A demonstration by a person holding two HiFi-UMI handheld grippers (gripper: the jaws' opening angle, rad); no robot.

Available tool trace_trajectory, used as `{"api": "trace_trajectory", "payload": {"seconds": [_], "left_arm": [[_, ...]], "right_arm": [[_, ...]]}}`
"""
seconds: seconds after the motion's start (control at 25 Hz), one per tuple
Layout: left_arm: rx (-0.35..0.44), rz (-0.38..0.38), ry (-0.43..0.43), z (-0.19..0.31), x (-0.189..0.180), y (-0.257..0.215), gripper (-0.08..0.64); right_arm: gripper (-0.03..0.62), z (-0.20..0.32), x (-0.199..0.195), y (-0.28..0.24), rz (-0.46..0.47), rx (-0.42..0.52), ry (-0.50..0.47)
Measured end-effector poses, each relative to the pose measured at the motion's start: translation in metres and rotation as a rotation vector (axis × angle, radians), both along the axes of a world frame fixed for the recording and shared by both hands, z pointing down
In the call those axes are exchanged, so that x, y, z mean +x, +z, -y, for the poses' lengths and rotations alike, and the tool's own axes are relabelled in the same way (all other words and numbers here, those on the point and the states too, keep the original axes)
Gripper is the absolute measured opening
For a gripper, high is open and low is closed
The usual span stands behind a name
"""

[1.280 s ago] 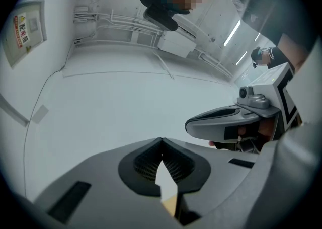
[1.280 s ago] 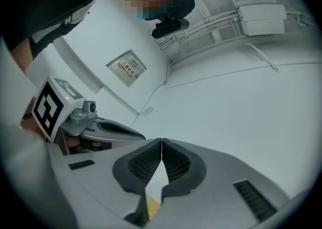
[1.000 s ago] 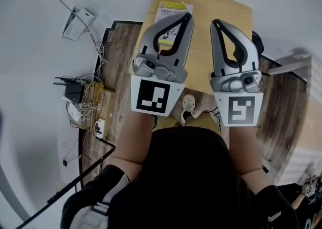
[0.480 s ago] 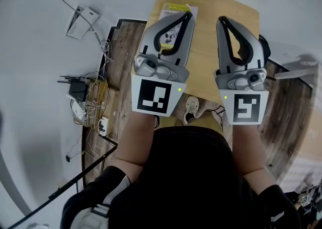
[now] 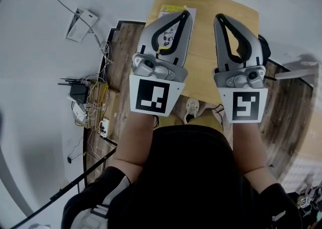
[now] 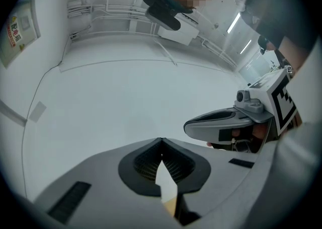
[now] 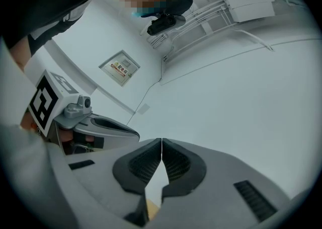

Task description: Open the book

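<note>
Your left fingers (image 6: 143, 165) are closed tip to tip, with nothing between their ribbed pads. Past them the left gripper view shows only a pale wall (image 6: 126, 97), and a sliver of tan wood shows below the tips. Your right fingers (image 7: 176, 162) are closed in the same way and are also empty. They face the same pale wall, where a framed sign (image 7: 121, 68) hangs at their 11 o'clock.

In the head view, your left gripper (image 5: 187, 15) and right gripper (image 5: 217, 17) are side by side over the wooden worktop (image 5: 206, 52). Both point to 12 o'clock, with a clear gap between them and their tips about level with each other.

The book (image 5: 173, 9) lies flat and closed on the far left part of the worktop, at about 11 o'clock from its middle. Its cover is white with a yellow band along the far edge. Your left gripper overlaps the book in this view, so most of the cover is hidden and a patch of it shows through the loop of the finger. Whether the tips touch the book cannot be told. Your right gripper is at the book's 3 o'clock, over bare wood.

At 9 o'clock from the worktop, a black router (image 5: 75, 91) sits in a tangle of cables (image 5: 93, 104) on the wooden floor (image 5: 123, 52).
</note>
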State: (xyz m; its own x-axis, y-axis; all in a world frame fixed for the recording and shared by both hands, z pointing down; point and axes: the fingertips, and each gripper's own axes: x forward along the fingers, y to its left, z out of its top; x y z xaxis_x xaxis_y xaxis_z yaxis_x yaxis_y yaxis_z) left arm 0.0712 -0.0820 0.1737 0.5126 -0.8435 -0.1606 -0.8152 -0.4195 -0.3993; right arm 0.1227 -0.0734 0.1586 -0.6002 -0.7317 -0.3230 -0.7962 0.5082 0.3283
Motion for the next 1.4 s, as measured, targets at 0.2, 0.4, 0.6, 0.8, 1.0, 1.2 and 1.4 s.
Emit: {"api": "trace_trajectory", "payload": {"seconds": [0.2, 0.4, 0.6, 0.8, 1.0, 1.2, 1.4], "left_arm": [[0.0, 0.001, 0.002, 0.001, 0.004, -0.001, 0.007], [0.005, 0.008, -0.002, -0.002, 0.003, 0.0, 0.007], [0.002, 0.005, -0.011, -0.006, 0.0, 0.001, 0.007], [0.003, 0.009, -0.016, -0.011, -0.002, 0.002, 0.008], [0.006, 0.018, 0.0, -0.01, -0.003, 0.002, 0.008], [-0.018, 0.015, 0.013, 0.006, 0.002, 0.008, 0.007], [-0.039, 0.025, 0.033, 0.013, 0.007, 0.014, 0.008]], "right_arm": [[0.029, 0.002, 0.003, 0.001, -0.001, -0.003, 0.004], [0.029, -0.001, 0.004, -0.001, 0.001, 0.006, 0.006], [0.029, -0.003, 0.004, 0.001, 0.003, 0.001, 0.006], [0.029, -0.007, 0.0, 0.003, 0.002, -0.003, -0.003], [0.029, -0.008, -0.005, 0.004, -0.011, -0.006, 0.001], [0.029, 0.004, 0.0, 0.005, -0.01, -0.016, 0.015], [0.029, 0.014, 0.001, 0.01, -0.002, -0.032, 0.026]]}}
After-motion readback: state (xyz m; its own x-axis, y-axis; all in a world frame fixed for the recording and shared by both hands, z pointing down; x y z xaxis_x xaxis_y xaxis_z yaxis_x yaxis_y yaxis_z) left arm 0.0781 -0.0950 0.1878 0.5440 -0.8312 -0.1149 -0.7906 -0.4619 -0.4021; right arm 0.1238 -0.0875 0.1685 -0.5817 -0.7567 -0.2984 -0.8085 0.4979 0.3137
